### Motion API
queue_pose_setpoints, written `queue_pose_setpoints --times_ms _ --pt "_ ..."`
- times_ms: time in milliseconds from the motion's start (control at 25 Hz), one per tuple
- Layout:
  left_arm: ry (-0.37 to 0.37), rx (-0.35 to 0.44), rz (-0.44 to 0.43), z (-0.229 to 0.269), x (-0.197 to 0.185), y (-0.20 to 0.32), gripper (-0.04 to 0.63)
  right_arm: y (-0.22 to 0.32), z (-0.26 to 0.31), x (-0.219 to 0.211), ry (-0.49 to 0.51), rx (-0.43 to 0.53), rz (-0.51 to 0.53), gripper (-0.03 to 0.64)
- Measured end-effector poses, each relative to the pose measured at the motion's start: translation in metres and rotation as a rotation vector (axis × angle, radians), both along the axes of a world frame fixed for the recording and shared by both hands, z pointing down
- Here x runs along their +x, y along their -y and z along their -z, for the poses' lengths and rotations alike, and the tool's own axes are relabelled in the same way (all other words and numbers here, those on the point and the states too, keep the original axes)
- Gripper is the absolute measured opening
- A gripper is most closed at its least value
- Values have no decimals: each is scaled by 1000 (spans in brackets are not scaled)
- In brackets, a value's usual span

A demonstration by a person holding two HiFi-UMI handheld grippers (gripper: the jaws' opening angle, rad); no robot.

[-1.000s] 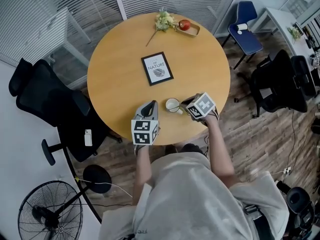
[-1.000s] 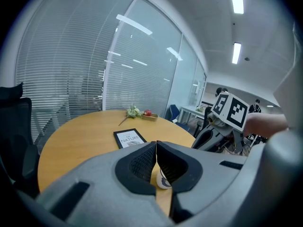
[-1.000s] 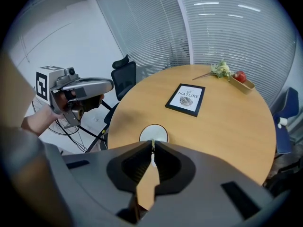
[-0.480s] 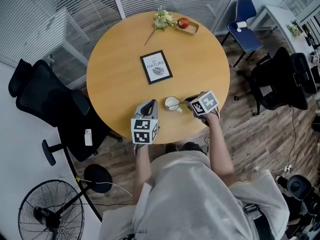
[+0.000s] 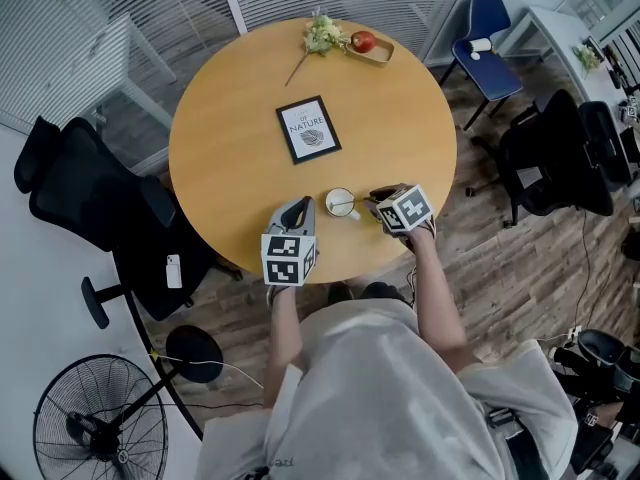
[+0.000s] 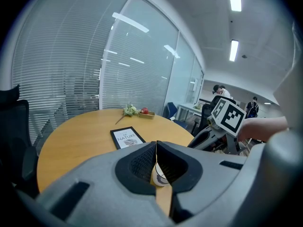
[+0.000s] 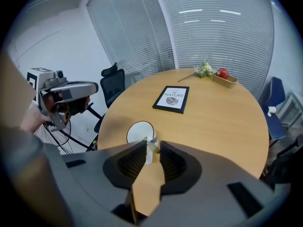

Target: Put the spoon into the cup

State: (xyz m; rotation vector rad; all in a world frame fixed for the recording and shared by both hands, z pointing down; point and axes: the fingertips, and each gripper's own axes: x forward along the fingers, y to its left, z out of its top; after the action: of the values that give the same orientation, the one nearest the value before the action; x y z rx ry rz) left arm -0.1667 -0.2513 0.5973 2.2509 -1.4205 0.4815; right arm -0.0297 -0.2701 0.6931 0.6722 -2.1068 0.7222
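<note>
Count on round wooden table (image 5: 400, 118): one white cup (image 5: 341, 203), one slim pale spoon (image 7: 152, 147), one framed print (image 5: 308, 130) lettered "NATURE", one red apple (image 5: 363, 41). Spoon resting in cup near table's front edge, handle leaning over rim between opening, unpressing jaws of right gripper (image 5: 375, 201). Left gripper (image 5: 299, 208) nearby, closed on nothing.

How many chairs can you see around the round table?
3 for sure: a black office chair left of the table, a blue chair at upper right, a second black office chair at right. A dark shape behind that one may be a fourth.
</note>
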Motion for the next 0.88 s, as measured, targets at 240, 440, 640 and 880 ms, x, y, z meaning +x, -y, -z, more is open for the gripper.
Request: queue_pose_setpoints --times_ms 240,440,640,880 --pt "-4 -1 14 4 9 -11 9 -5 16 4 9 37 37 98" --pt "-9 3 44 9 19 -23 9 -14 32 15 11 66 80 101" --pt "-7 1 64 15 35 -41 9 -31 39 33 9 60 97 101" --pt "-2 -4 85 20 52 -62 9 -53 49 47 42 65 124 101"
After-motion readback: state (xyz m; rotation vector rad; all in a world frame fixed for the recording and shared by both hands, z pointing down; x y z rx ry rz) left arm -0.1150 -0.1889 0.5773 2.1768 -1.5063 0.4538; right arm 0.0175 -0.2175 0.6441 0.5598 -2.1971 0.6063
